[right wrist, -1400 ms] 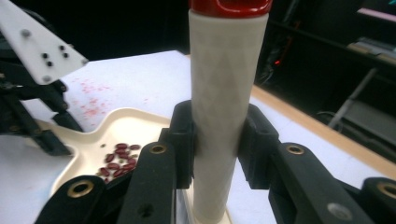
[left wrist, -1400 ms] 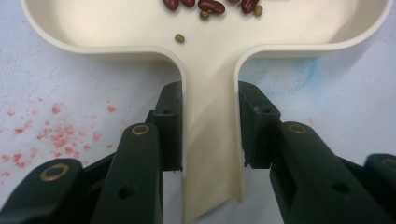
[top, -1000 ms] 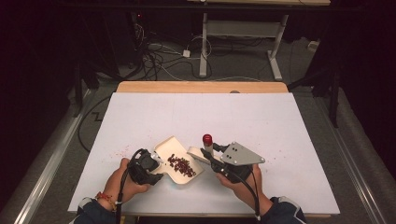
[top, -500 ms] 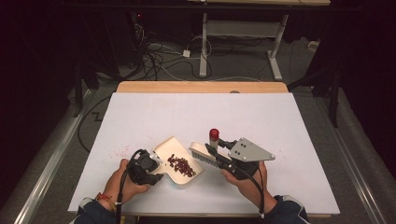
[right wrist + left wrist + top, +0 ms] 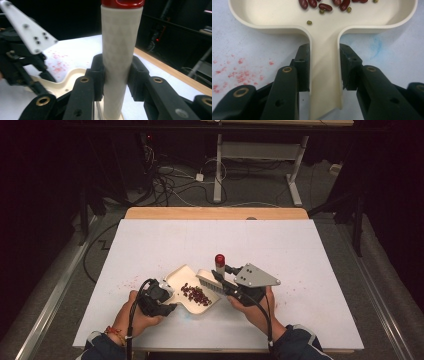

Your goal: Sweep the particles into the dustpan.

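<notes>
A cream dustpan (image 5: 181, 276) lies on the white table, with red beans (image 5: 195, 294) piled in it. My left gripper (image 5: 169, 303) is shut on the pan's handle (image 5: 325, 75), one jaw on each side; red beans (image 5: 325, 6) and a few small green ones lie in the tray ahead. My right gripper (image 5: 223, 278) is shut on the white handle (image 5: 120, 47) of a brush with a red cap (image 5: 219, 258). The brush's bristle head (image 5: 207, 280) rests at the pan's right edge. The dustpan (image 5: 71, 75) also lies beyond the right jaws.
Red specks stain the table (image 5: 280, 245) left of the pan (image 5: 132, 281) and right of my right hand (image 5: 301, 288). A wooden strip (image 5: 215, 213) runs along the far edge. Cables and desk legs stand on the floor beyond.
The right gripper carried the brush a little right, then back left and slightly farther up the table. The left gripper and dustpan stayed put.
</notes>
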Tool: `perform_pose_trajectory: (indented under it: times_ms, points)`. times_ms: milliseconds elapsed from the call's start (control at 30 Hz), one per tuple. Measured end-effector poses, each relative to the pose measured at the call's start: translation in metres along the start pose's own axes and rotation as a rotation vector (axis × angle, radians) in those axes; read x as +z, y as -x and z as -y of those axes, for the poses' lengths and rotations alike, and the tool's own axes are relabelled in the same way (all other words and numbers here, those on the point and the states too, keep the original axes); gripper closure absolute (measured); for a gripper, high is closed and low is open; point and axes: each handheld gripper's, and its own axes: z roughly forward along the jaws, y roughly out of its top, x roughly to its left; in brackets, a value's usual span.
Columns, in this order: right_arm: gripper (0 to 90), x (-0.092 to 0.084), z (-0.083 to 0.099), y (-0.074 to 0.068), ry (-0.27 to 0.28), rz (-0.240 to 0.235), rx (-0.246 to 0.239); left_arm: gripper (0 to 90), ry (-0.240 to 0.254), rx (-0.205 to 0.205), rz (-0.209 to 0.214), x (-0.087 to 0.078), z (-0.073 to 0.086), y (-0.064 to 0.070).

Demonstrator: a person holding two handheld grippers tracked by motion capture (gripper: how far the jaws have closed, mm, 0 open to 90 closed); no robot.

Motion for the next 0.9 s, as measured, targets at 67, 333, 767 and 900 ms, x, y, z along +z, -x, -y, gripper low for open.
perform_pose_trajectory:
  times_ms: [67,333,767,900]
  points:
    - [69.9,0.002,-0.001,-0.005,0.003,-0.021,-0.004,63.8,0.003,-0.008,0.004,0.001,0.001,-0.001]
    - [69.9,0.005,-0.006,-0.011,0.014,-0.065,0.007,63.1,0.019,-0.041,0.016,0.003,0.001,-0.003]
    - [69.8,-0.011,-0.014,0.012,0.047,-0.027,0.055,63.7,0.034,-0.095,0.004,0.001,0.005,-0.010]
    - [69.8,-0.023,-0.018,0.024,0.055,-0.021,0.080,63.7,0.034,-0.104,0.001,0.002,0.006,-0.012]
